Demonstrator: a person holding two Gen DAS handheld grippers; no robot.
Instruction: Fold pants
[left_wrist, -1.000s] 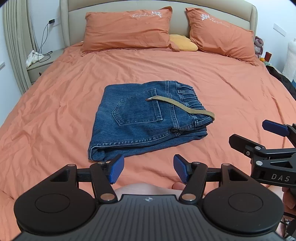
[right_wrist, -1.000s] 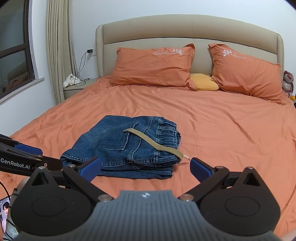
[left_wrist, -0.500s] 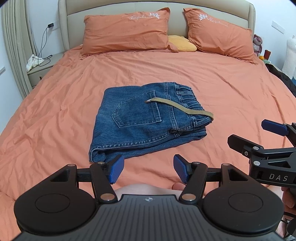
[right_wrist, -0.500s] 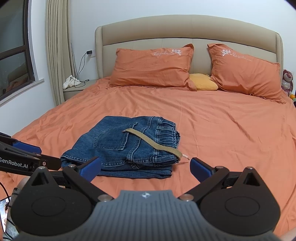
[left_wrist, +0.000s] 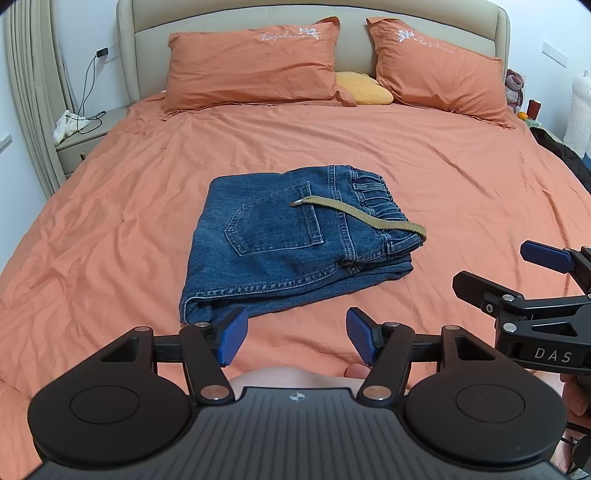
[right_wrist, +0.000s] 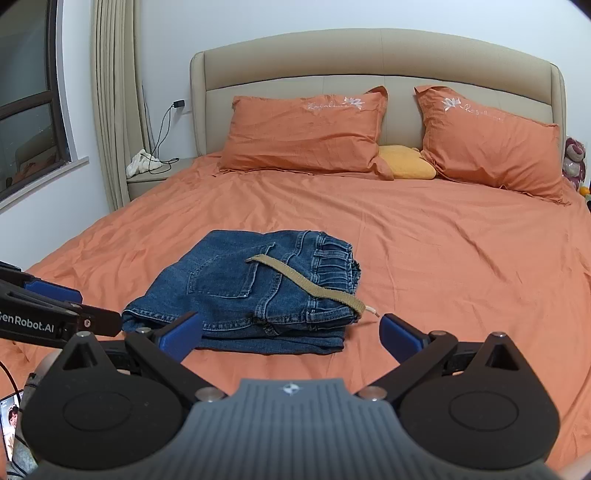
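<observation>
The blue jeans (left_wrist: 291, 240) lie folded in a compact stack on the orange bed sheet (left_wrist: 110, 229), back pocket up, with a tan belt strap (left_wrist: 362, 216) across the waistband. They also show in the right wrist view (right_wrist: 251, 295). My left gripper (left_wrist: 293, 339) is open and empty, just short of the stack's near edge. My right gripper (right_wrist: 291, 334) is open and empty, near the stack's front edge. The right gripper also shows at the right of the left wrist view (left_wrist: 517, 280).
Two orange pillows (left_wrist: 255, 62) (left_wrist: 439, 66) and a yellow cushion (left_wrist: 364, 88) lie at the beige headboard (right_wrist: 369, 66). A nightstand (left_wrist: 81, 140) with a white cloth and cable stands at the left. Curtain and window (right_wrist: 29, 110) are at the far left.
Both grippers have drawn back slightly and tilted up, so the jeans sit a little lower in view. The jeans have not moved and both grippers stay open.
</observation>
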